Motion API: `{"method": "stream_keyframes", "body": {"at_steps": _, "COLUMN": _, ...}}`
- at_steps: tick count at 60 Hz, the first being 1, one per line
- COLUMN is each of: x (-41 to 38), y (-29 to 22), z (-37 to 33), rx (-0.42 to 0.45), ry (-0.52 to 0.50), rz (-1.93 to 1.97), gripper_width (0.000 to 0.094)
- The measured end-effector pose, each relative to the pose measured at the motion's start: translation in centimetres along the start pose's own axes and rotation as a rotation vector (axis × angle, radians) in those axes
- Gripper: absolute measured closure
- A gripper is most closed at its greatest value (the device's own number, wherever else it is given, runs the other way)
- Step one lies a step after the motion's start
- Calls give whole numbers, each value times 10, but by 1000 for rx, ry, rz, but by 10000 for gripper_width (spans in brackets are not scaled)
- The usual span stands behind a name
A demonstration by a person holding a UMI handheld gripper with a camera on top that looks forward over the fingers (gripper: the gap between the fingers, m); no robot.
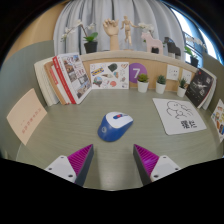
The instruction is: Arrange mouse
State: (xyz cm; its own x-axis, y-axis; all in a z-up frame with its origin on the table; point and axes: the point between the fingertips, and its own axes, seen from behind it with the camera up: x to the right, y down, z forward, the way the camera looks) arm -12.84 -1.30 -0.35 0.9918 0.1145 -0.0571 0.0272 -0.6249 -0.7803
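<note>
Currently hand-held gripper apart, fingers spread wide, nothing clamped; magenta pads showing on inner faces. Blue-and-white rounded plastic computer mouse resting on grey-green tabletop, just ahead of fingers and centred between their lines, not touched by either. White printed sheet with dark doodles and characters lying flat on tabletop, right of mouse, apart from it. Cream card with red lettering propped at left, well apart from mouse. Beyond mouse: leaning books and magazines with red-and-white covers, purple card with a white numeral, small potted green plants in white pots. Pale wooden figurines and another potted plant on ledge behind, against grey-white curtain.
</note>
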Motion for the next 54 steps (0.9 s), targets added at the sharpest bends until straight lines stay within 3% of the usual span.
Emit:
{"method": "stream_keyframes", "body": {"at_steps": 27, "x": -15, "y": -67, "z": 98, "rx": -33, "ry": 27, "rz": -30, "gripper_width": 186}}
{"method": "stream_keyframes", "body": {"at_steps": 41, "x": -13, "y": -66, "z": 100, "rx": -94, "ry": 21, "rz": -49, "gripper_width": 406}}
{"method": "stream_keyframes", "body": {"at_steps": 47, "x": -14, "y": -65, "z": 101, "rx": -93, "ry": 8, "rz": -63, "gripper_width": 449}}
{"method": "stream_keyframes", "body": {"at_steps": 54, "x": -13, "y": -64, "z": 101, "rx": -152, "ry": -16, "rz": -84, "gripper_width": 540}}
